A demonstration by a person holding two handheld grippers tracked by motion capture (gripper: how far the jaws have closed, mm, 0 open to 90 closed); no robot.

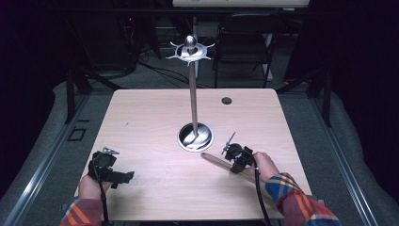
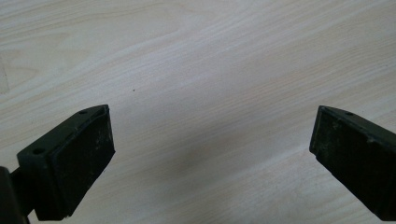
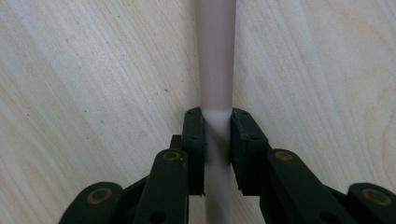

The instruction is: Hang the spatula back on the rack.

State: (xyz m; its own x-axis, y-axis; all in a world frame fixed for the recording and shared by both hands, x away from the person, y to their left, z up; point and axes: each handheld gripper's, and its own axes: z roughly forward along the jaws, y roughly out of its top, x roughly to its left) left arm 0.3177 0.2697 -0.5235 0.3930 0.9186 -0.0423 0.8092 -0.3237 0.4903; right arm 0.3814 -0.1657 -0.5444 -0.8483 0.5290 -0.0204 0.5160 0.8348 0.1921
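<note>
A pale wooden handle (image 1: 215, 161) lies on the table (image 1: 146, 117), just in front of the round base (image 1: 195, 137) of a tall metal stand (image 1: 193, 94) with a ring of hooks (image 1: 190, 51) on top. My right gripper (image 1: 237, 160) is shut on this handle. In the right gripper view the handle (image 3: 215, 56) runs up between the pads (image 3: 193, 140), and the right gripper (image 3: 216, 119) clamps it from both sides. The handle's near end is hidden under the gripper and hand. My left gripper (image 1: 124, 178) rests at the table's front left, open with bare wood between its jaws (image 2: 212, 135).
A small round cable hole (image 1: 227, 100) sits at the back right of the tabletop. A dark chair (image 1: 244, 37) and cables stand beyond the far edge. Metal frame rails run along both sides of the table.
</note>
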